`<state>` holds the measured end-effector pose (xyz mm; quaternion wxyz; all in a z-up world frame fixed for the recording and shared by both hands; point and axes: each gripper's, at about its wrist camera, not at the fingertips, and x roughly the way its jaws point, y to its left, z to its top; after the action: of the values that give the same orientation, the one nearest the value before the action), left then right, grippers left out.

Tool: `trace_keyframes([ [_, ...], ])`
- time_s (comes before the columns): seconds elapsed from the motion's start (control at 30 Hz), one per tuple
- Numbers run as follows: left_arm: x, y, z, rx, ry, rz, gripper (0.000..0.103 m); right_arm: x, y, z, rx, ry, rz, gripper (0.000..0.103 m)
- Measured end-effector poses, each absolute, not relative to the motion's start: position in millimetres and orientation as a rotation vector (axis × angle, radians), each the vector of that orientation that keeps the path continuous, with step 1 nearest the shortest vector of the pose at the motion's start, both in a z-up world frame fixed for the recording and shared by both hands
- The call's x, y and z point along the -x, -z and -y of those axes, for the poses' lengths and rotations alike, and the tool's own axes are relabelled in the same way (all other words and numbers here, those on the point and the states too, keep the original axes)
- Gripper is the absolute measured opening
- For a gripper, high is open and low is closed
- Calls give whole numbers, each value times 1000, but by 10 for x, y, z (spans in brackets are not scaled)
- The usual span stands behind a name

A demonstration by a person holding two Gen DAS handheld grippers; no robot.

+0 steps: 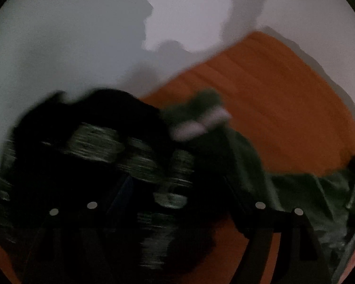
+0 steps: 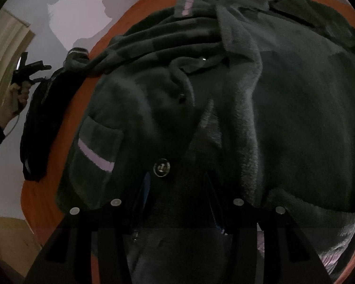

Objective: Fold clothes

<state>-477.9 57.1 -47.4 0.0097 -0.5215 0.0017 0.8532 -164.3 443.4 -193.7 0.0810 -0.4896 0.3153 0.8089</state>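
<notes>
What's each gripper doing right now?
Left gripper: lifted off the table, black garment hanging at it; jaws cannot be told.
Right gripper: jaws open over the green cardigan.

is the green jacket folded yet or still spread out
Not folded: the green jacket lies rumpled across the orange surface, sleeve trailing left, pocket facing up.

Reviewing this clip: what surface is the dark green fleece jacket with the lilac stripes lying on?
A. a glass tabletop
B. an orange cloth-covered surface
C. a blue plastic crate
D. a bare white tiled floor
B: in the right wrist view, the dark green fleece jacket lies spread over an orange cloth-covered surface that shows around its edges.
</notes>
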Motion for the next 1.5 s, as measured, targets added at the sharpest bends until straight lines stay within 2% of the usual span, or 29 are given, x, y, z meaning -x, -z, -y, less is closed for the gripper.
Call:
trace_keyframes([
  [0.17, 4978, 623, -1092, 1654, -2646, -53, 78, 1615, 1970, -4447, 1466, -2400, -941, 47],
  [0.37, 5393, 787, -967, 1857, -2811, 64, 78, 1494, 2003, -4483, 1472, -2374, -952, 47],
  [0.4, 5411, 823, -932, 1865, -2810, 87, 74, 1466, 2001, -4489, 1471, -2371, -953, 47],
  [0.47, 5439, 889, -858, 1878, -2808, 137, 18, 1409, 2000, -4499, 1467, -2365, -955, 47],
  [0.5, 5381, 841, -808, 1837, -2833, 199, 10, 1388, 2004, -4510, 1464, -2360, -958, 47],
  [0.6, 5201, 690, -657, 1704, -2894, 390, 10, 1320, 2022, -4556, 1450, -2344, -984, 47],
  [0.67, 4909, 474, -490, 1540, -2897, 605, 9, 1295, 2021, -4563, 1435, -2342, -997, 47],
  [0.8, 4357, 278, -90, 1337, -2878, 816, 10, 1307, 2021, -4540, 1426, -2350, -998, 47],
  [0.93, 4200, 700, 202, 1536, -2764, 970, 13, 1389, 2039, -4512, 1444, -2361, -985, 47],
  [1.07, 4034, 897, 279, 1455, -2698, 1109, 18, 1502, 2023, -4474, 1464, -2383, -967, 47],
  [1.17, 3930, 826, 199, 1401, -2694, 1052, 37, 1547, 2009, -4437, 1466, -2400, -979, 47],
  [1.23, 3831, 756, 134, 1374, -2697, 1007, 55, 1556, 1999, -4428, 1465, -2409, -977, 47],
  [1.3, 3560, 658, 86, 1331, -2750, 962, 67, 1535, 1978, -4457, 1451, -2413, -976, 47],
  [1.4, 3117, 531, -192, 1235, -2826, 845, 77, 1465, 1921, -4550, 1414, -2407, -966, 47],
  [1.5, 2738, 556, -562, 1244, -2811, 640, 79, 1404, 1843, -4783, 1366, -2381, -955, 47],
])
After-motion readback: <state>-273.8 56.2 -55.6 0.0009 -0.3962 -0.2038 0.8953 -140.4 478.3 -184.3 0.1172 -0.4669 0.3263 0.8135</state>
